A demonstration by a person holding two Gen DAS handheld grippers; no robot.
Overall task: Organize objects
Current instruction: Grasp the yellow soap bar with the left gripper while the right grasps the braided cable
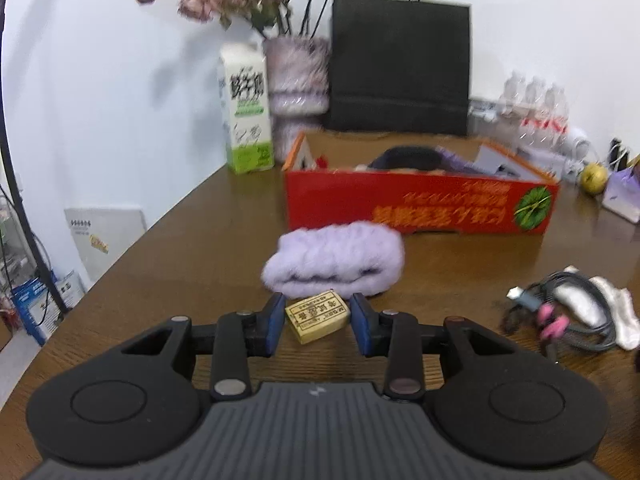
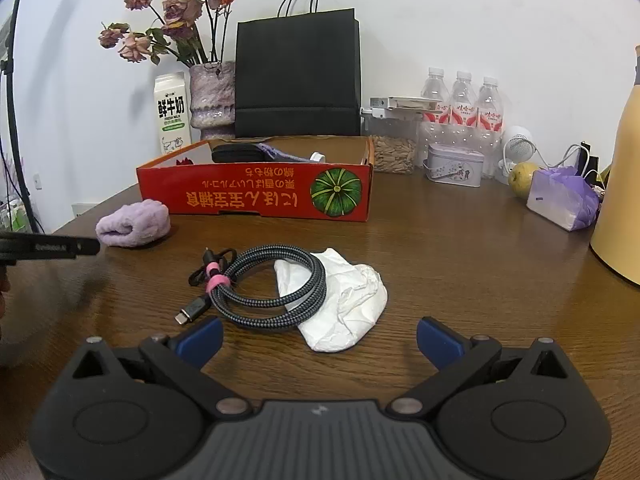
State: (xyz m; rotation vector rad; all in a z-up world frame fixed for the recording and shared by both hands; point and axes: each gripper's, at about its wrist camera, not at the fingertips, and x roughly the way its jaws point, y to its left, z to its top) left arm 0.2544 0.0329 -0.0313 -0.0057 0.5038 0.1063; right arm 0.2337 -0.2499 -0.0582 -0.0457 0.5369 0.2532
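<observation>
**Small block pinched, box next**

Lay near on the table, a small yellow block, clamped by the left gripper. Sat beyond: purple cloth roll, then far red box. Best lifted straight, grip firm. Hung wide open and empty, right gripper.

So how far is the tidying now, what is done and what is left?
Done: a dark pouch and purple cloth already lie in the red box. In hand: the left gripper has its pads around a small yellow box. Left: the purple towel roll, the braided cable and the white tissue sit on the table; the right gripper is open and empty.
</observation>
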